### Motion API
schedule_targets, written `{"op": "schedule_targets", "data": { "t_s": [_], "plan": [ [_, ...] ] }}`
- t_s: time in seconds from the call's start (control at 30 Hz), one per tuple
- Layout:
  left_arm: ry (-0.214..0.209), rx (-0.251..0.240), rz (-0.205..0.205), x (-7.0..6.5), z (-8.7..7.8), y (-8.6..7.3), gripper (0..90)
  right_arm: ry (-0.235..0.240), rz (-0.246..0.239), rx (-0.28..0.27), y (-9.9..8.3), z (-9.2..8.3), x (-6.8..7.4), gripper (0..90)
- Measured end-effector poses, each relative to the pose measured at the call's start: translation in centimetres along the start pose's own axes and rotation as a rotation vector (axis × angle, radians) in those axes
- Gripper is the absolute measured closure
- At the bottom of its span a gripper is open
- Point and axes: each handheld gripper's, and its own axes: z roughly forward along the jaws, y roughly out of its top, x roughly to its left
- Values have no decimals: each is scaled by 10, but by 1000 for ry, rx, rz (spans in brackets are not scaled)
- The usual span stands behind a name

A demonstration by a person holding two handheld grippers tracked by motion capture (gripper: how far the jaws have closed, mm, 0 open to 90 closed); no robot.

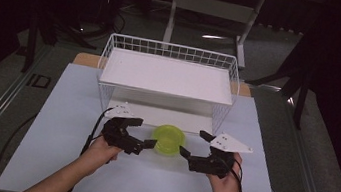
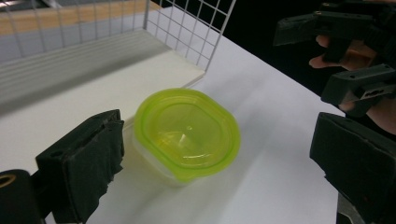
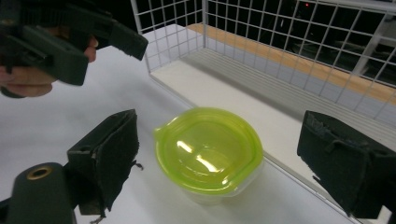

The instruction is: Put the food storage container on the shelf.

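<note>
A small clear container with a lime-green lid (image 1: 169, 139) stands on the white table top just in front of the wire rack. My left gripper (image 1: 145, 133) is at its left and my right gripper (image 1: 193, 143) at its right, both pointing inward at it. In the left gripper view the container (image 2: 187, 133) lies ahead between wide-apart jaws of the left gripper (image 2: 219, 133), untouched. The right gripper view shows the same container (image 3: 208, 149) between the spread jaws of the right gripper (image 3: 222, 130), with gaps on both sides.
A white wire rack (image 1: 172, 51) with a flat white shelf stands behind the container, and its base board (image 1: 156, 114) reaches almost to it. The white table mat (image 1: 53, 125) stretches to both sides. A desk frame (image 1: 210, 11) stands on the floor beyond.
</note>
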Motion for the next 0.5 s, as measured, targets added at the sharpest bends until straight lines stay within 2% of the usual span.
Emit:
{"op": "schedule_targets", "data": {
  "t_s": [0.07,0.13,0.2,0.27,0.33,0.37,0.43,0.5],
  "plan": [
    [-10,9,-4,1,5,1,34,-12,5,11,0,3,-3,130],
    [-11,18,-8,3,11,2,31,-3,18,17,0,4,-5,129],
    [-3,23,-8,4,15,4,28,-18,30,35,0,10,-8,123],
    [-4,25,-7,5,19,5,28,-31,34,29,0,11,-9,123],
    [-6,25,-14,7,22,5,28,-16,46,28,0,14,-10,122],
    [-3,28,-14,8,23,6,28,-29,52,31,0,15,-11,124],
    [-8,38,-21,10,26,6,28,-20,63,35,-1,19,-13,125],
    [-6,53,-16,12,28,6,28,-33,75,42,-3,22,-16,134]
  ]
}}
